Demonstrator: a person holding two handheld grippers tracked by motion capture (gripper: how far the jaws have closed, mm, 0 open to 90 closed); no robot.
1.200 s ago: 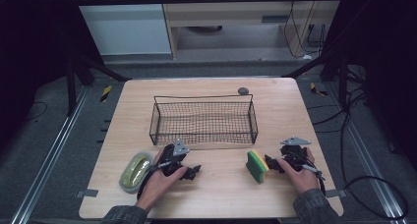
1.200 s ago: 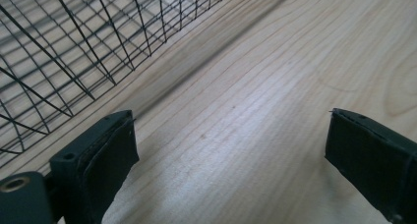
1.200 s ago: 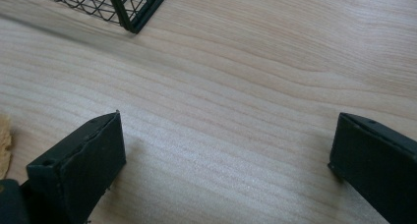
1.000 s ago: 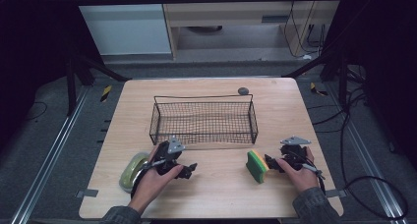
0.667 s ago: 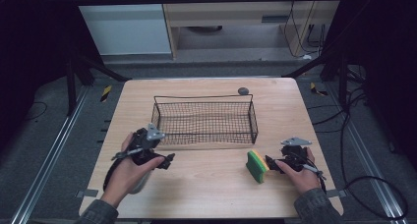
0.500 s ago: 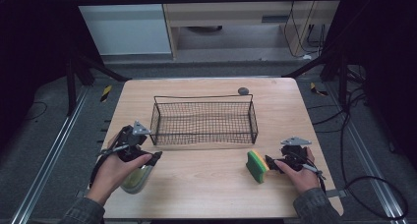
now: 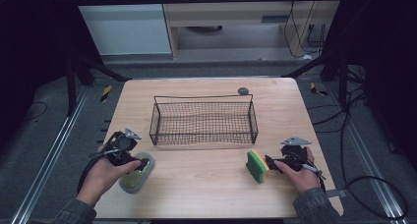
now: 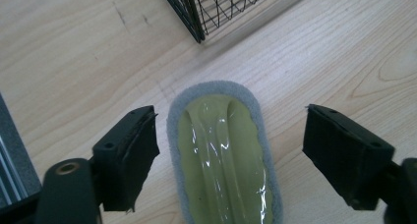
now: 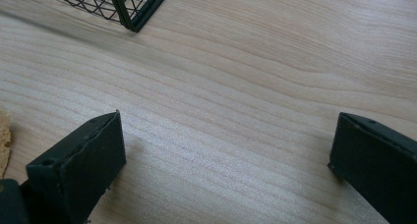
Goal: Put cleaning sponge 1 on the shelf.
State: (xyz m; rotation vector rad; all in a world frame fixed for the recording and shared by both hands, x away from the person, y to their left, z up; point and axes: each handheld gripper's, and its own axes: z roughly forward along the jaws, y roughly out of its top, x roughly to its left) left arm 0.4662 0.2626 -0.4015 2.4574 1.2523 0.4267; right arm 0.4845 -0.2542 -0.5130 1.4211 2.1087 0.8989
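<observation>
Left gripper (image 8: 226, 155), jaws apart and just been closing, straddles the green scrubber (image 8: 223, 160); next: clamp, lift into basket (image 7: 204, 121).

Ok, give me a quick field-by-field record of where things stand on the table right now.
left gripper: jaws have just been closing, either side of the pad, not yet pressing on it
green scrub pad: flat on the table, grey felt rim, wrapped in clear film, near the basket's corner
right gripper: open, nothing between the jaws
yellow-green sponge: on the table, just left of the right gripper in the high view
wire basket: mid-table, nothing inside
table: light wood
</observation>
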